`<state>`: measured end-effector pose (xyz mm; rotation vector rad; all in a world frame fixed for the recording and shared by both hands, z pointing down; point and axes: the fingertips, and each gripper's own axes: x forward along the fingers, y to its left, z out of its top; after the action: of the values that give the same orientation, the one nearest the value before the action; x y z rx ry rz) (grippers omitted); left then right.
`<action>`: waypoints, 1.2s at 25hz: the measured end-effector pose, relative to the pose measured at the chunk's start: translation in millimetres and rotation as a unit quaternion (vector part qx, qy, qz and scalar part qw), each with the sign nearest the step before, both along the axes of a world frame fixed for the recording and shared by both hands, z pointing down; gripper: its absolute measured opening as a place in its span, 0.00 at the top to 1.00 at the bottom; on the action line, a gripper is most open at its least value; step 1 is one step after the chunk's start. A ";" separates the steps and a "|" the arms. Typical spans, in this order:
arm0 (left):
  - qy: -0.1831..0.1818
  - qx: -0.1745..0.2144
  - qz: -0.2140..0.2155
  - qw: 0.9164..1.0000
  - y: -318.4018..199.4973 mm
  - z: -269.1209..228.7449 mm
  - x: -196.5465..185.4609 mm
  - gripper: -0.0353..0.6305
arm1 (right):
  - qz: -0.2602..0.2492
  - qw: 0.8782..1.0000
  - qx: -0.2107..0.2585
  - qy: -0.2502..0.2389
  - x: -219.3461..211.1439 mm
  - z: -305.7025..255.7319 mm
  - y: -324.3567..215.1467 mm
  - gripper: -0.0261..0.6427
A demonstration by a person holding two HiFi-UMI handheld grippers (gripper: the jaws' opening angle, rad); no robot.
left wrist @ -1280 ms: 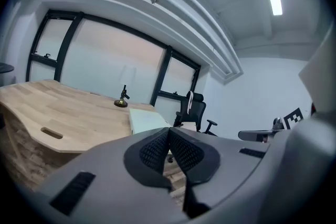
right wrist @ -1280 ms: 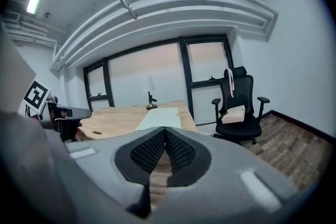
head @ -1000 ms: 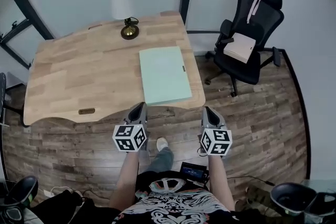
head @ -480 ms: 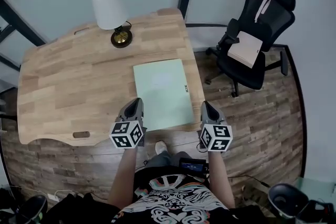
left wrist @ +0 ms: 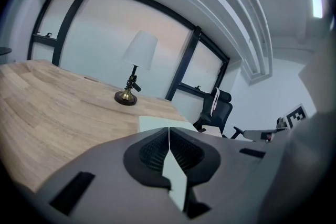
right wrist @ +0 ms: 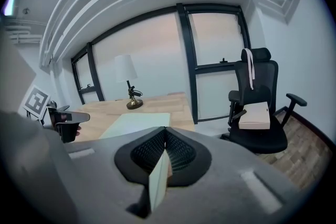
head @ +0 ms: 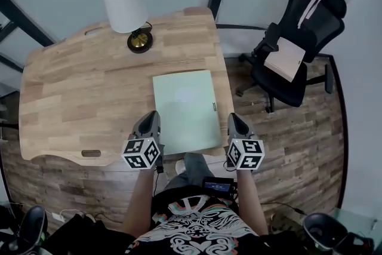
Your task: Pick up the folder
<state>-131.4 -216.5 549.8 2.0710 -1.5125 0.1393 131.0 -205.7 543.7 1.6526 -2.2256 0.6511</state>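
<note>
I'm at the approach stage, nothing grasped yet: the pale green flat rectangular folder (head: 186, 110) lies on the near right part of the light wooden counter (head: 83, 98), its near short edge right at the counter's near rim, and it sits between my two tools. The left hand-held gripper (head: 154, 116) hangs just beside the folder's near left corner, the right hand-held gripper (head: 234, 119) just off its near right corner, past the counter's edge. Both have their ribbed dark pads pressed together with nothing gripped, which the left gripper view (left wrist: 169, 131) and the right gripper view (right wrist: 165, 131) each show plainly. So the next move, as I judge it, calls for opening at least one pair of jaws and getting a pad under an edge. The folder looks thin, smooth and matte, lying dead flat on a planked, fine-grained top, so the near edge at the rim seems the easiest way in. Far left stands a table lamp with a white drum shade (head: 124, 4) on a round brass base. Far right is a black mesh office chair (head: 298, 39).
</note>
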 end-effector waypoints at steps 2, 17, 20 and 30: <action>-0.003 -0.005 -0.004 1.000 -1.0 2.2 -1.8 0.93 | -0.008 1.000 -0.008 -0.004 -3.4 4.5 -3.5 0.95; 0.010 -0.069 -0.007 0.998 -7.0 49.1 1.1 0.82 | -0.072 0.992 -0.085 -0.060 -22.3 55.1 -24.6 0.89; 0.024 -0.088 -0.003 0.996 -7.4 60.2 3.1 0.72 | -0.087 0.988 -0.106 -0.078 -29.7 68.3 -27.4 0.80; 0.048 -0.104 0.003 0.993 -14.5 81.7 2.2 0.55 | -0.090 0.975 -0.159 -0.128 -50.8 98.6 -34.6 0.54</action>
<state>-129.2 -231.0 631.5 1.8898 -1.3722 0.1882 80.2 -240.3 642.3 1.2542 -2.2585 1.1566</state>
